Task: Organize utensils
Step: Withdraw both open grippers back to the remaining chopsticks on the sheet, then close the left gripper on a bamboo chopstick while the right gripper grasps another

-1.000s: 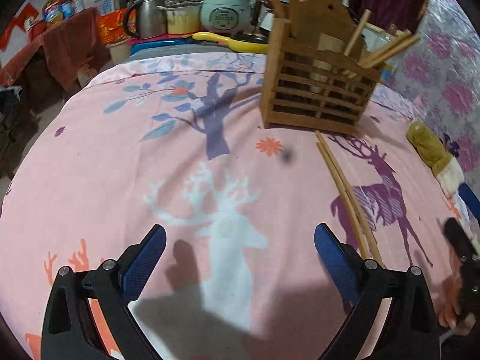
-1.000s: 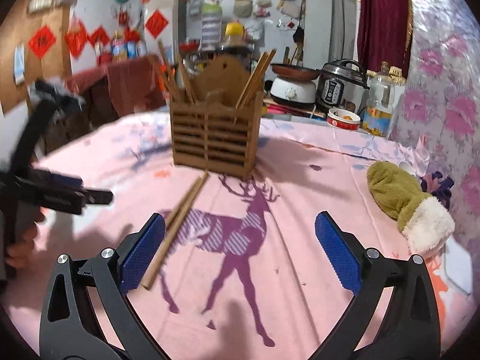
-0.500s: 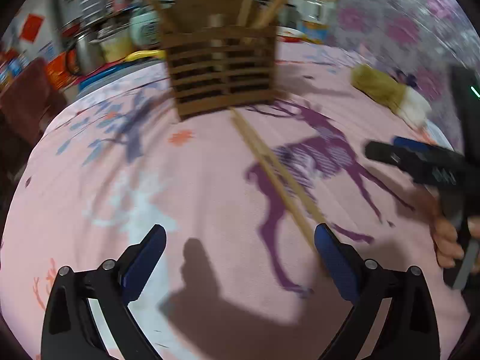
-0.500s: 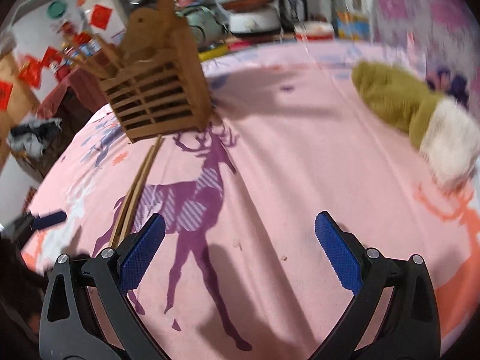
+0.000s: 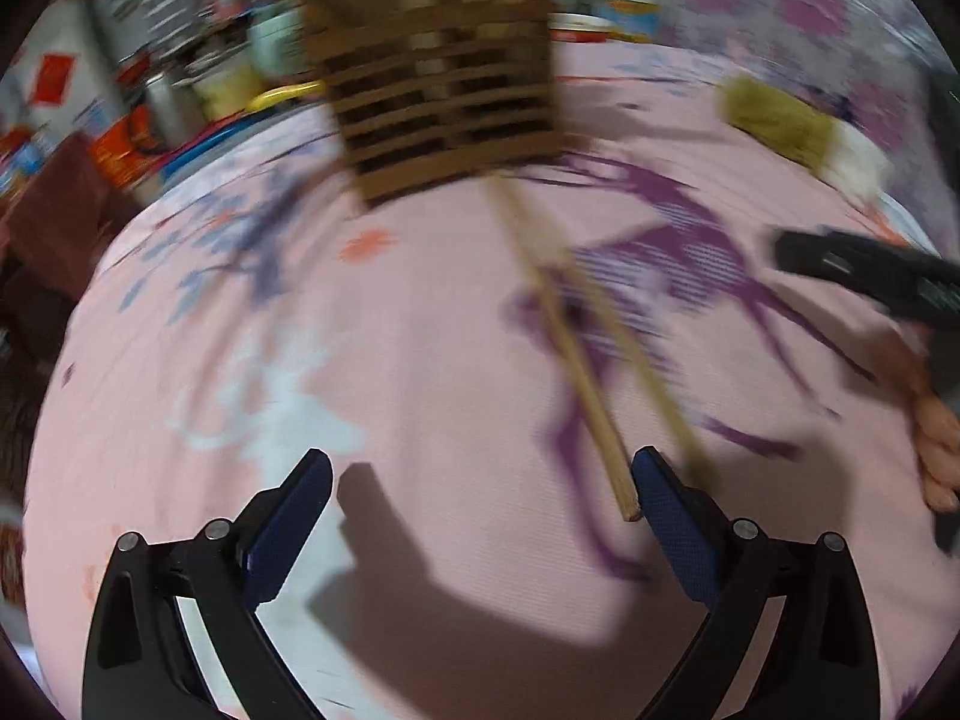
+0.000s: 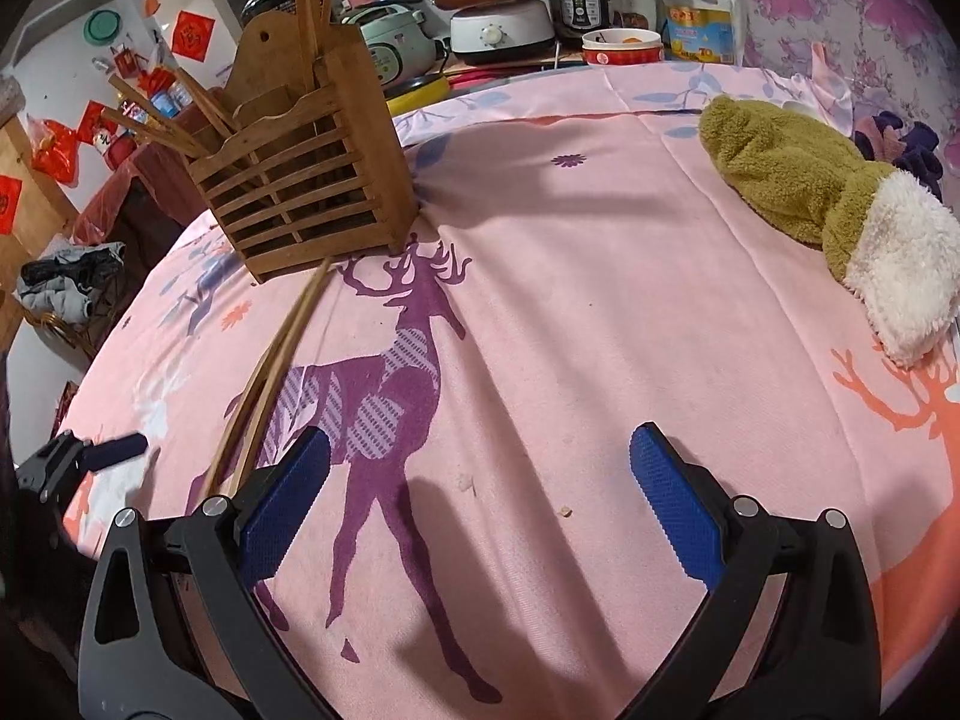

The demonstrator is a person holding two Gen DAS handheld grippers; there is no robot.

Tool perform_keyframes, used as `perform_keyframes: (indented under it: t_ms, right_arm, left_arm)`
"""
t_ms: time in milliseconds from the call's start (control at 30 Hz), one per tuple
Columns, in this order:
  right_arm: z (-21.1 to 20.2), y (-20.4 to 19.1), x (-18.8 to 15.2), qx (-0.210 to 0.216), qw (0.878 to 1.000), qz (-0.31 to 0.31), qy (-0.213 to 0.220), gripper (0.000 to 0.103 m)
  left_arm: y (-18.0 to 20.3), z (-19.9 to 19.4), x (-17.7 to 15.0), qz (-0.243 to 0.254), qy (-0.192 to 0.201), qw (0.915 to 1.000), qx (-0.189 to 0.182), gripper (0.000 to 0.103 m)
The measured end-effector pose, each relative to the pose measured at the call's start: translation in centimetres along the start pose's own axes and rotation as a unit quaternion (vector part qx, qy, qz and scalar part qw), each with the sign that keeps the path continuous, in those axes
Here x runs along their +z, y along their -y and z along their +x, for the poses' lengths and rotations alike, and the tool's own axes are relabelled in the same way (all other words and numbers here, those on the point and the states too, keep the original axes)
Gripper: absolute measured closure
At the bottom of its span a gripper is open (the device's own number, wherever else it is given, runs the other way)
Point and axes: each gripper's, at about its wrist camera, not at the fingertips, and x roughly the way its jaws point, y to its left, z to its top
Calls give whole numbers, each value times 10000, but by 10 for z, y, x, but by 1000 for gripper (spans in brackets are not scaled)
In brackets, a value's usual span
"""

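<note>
Two loose chopsticks (image 6: 273,372) flat on the pink deer-print cloth (image 6: 570,312), side by side and touching along much of the length, far tips just at the front foot of the wooden slatted holder (image 6: 306,180), near ends spreading slightly toward the cameras. Holder upright on the cloth, several more chopsticks (image 6: 309,6) standing tilted in its compartments.

Left gripper (image 5: 480,498) spread wide over the cloth, nothing between the blue pads (image 5: 291,531); near end of one chopstick just beside the inner edge of the right-hand pad, possibly touching, though the smeared left wrist view leaves that unclear. Other chopstick passing behind that same pad. Dark shadow on the cloth between the jaws.

Right gripper (image 6: 480,480) likewise spread wide and empty, over the purple deer print; near ends of the chopsticks hidden behind the left-hand pad (image 6: 282,504). In the left wrist view, black body of the right gripper at the right edge with fingers of a hand (image 5: 939,456) beneath it.

Olive and white plush mitt (image 6: 828,210) lying on the cloth well apart from the holder, to the right. Cookers, bottle and bowl crowded behind the cloth's far edge.
</note>
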Motion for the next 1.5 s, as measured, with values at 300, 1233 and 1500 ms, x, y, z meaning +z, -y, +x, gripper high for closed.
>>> perform_keyframes:
  t_ms: [300, 1233, 1500]
  right_arm:
    - [-11, -19, -4, 254, 9983, -479, 196, 6]
    - [-14, -44, -30, -35, 9892, -1426, -349, 31]
    - [-28, -41, -22, 69, 9914, -1307, 86, 31]
  left_arm:
    - [-53, 11, 5, -988, -180, 9948, 166, 4]
    - [-73, 0, -4, -1536, -118, 9880, -57, 5]
    - [-48, -10, -6, -968, 99, 9953, -3, 6]
